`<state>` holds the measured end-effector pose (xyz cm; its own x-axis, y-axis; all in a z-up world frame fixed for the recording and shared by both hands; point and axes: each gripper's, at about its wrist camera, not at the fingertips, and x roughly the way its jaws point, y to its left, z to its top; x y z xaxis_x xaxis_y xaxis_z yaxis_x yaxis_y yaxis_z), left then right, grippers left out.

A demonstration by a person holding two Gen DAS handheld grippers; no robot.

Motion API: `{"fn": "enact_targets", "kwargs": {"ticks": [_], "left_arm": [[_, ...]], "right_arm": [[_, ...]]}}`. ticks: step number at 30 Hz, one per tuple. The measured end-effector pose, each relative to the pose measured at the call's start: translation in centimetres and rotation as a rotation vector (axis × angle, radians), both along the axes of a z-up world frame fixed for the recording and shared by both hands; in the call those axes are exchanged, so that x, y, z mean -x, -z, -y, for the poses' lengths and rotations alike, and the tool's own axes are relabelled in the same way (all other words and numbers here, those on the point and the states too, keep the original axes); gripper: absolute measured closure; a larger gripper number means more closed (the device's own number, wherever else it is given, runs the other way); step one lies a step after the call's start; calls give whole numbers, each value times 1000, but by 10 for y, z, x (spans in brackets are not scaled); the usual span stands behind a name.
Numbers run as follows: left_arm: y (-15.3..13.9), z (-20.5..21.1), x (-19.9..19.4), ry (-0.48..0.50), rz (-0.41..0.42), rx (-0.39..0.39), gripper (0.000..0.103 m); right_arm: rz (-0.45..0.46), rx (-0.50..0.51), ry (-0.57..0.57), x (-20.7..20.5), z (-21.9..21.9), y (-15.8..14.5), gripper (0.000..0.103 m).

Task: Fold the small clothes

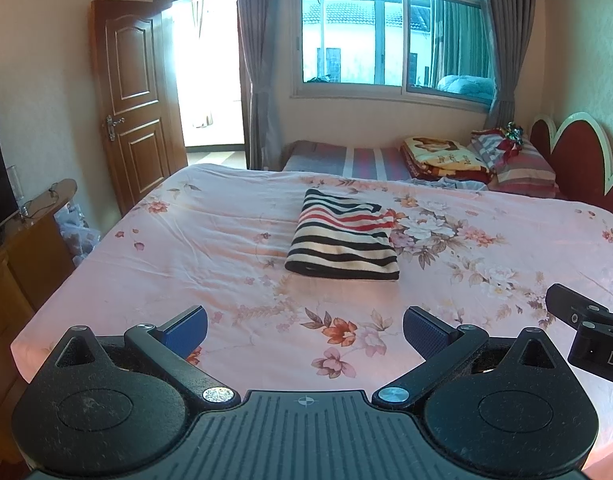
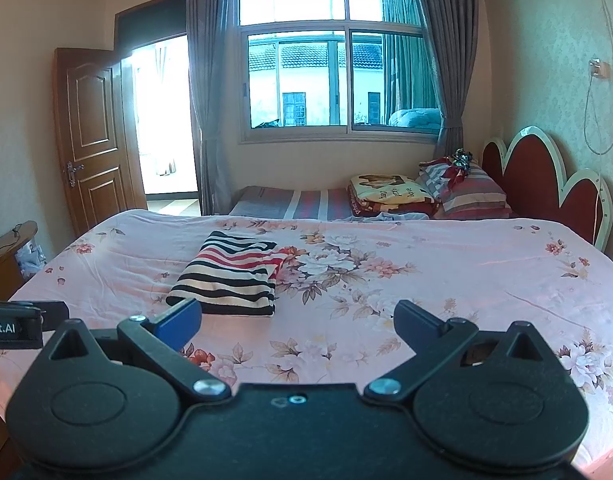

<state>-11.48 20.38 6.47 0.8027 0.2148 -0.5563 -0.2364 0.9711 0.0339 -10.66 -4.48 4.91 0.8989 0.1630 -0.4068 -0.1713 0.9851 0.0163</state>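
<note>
Both tools, left gripper (image 1: 304, 330) and right gripper (image 2: 298, 320), hang released above the bed (image 1: 186, 240). Soft, light striped shirt (image 1: 342, 238) lies folded; pinch its thick near edge.

A bed (image 2: 446, 280) is covered by a pink floral sheet. Behind it, a folded blanket (image 2: 390, 194) and striped pillows (image 2: 474, 196) are seen beside a red headboard (image 2: 546, 184). A wooden door (image 1: 132, 100) is opened beside a curtained window (image 1: 386, 40).
</note>
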Motion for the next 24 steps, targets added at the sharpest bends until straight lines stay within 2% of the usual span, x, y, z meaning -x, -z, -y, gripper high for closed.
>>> {"fn": "enact_targets", "kwargs": {"ticks": [14,18,21,24], "left_arm": [[8,-1,-13,6,-35,13,0],[17,0,-22,43,-44,29,0],[23,1,-25,47,-2,28,0],[33,-1,-44,47,-38,34,0]], "right_arm": [[-24,2,-5,-11,0,5,1],[-41,2,-7,-18,1,10,1],[-61,5,-7,-27,0,16,1],[-90,11,-6,-40,-1,24,1]]}}
